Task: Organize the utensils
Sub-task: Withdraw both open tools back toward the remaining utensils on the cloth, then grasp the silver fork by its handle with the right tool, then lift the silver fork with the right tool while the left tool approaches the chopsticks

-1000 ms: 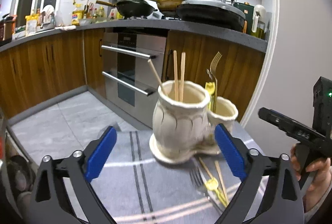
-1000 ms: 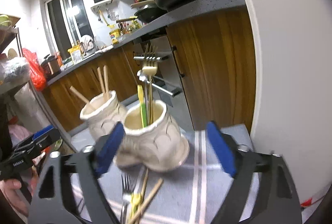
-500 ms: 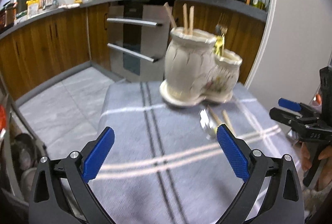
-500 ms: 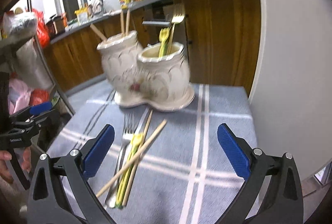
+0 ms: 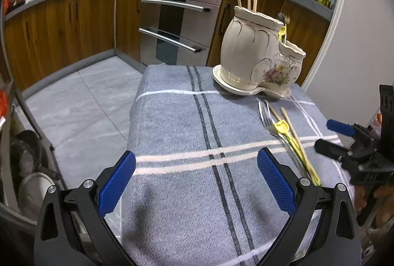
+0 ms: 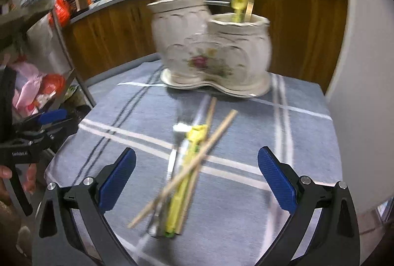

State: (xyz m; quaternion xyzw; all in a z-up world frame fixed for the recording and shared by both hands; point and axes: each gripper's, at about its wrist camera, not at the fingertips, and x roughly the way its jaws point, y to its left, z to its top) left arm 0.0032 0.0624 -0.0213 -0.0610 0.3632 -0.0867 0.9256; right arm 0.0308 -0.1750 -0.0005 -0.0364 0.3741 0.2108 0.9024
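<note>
A cream ceramic two-pot holder [image 5: 258,54] [image 6: 211,52] stands at the far end of the table. Its taller pot has chopsticks in it, its shorter one a fork and a yellow utensil. In front of it on the cloth, a fork [image 5: 267,118], a yellow spoon [image 5: 283,128] and two chopsticks [image 5: 293,133] lie loose; the same pile [image 6: 189,167] is blurred in the right wrist view. My left gripper [image 5: 195,182] is open over bare cloth, left of the pile. My right gripper [image 6: 195,182] hovers above the pile, its jaws closing slightly, wide apart and touching nothing.
A grey striped cloth [image 5: 184,130] covers the small table. A white wall [image 6: 357,69] stands close on the right. Wooden cabinets and an oven [image 5: 172,27] are behind. A shelf with bags [image 6: 44,84] and stacked dishes [image 5: 32,187] stand left of the table.
Both grippers have drawn back from the holder and tipped downward. The holder now sits farther off, and the loose utensils lie under the right gripper.
</note>
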